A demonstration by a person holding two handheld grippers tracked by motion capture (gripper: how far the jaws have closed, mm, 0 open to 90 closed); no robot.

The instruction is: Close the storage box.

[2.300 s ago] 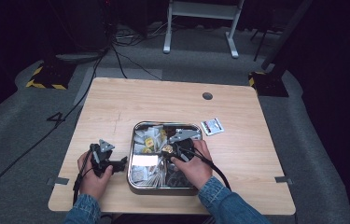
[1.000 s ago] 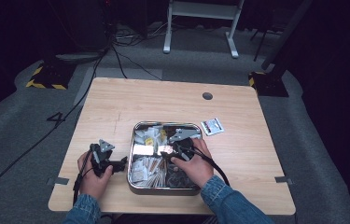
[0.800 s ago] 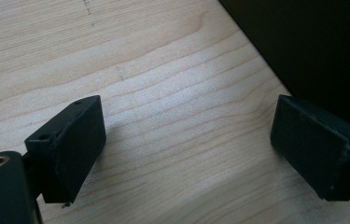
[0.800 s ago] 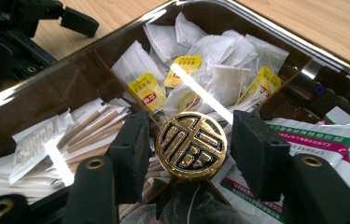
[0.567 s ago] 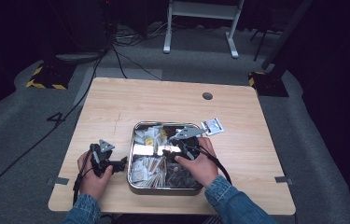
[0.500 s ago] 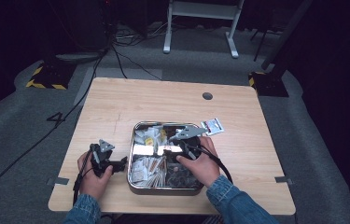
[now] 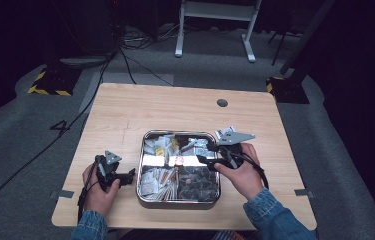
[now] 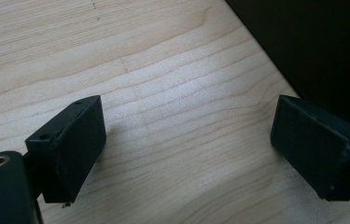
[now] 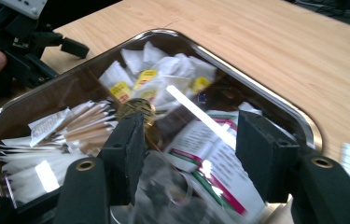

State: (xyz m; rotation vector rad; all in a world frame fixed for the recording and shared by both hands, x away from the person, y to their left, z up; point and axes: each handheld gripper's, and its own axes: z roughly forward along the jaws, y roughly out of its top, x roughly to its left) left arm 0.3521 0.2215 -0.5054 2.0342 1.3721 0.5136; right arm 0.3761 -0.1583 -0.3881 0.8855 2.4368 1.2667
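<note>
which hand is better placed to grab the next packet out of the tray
Right. The right gripper hangs over the metal tray, its fingers apart with nothing between them, having just been opening, and packets lie below. The left gripper sits open beside the tray over bare table.

Overhead view; two close tool cameras

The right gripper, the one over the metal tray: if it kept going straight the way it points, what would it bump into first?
Probably the packets in the tray. The right gripper stands open and empty, aimed down at the green-and-white packet and gold round packet; depth is unclear.
</note>
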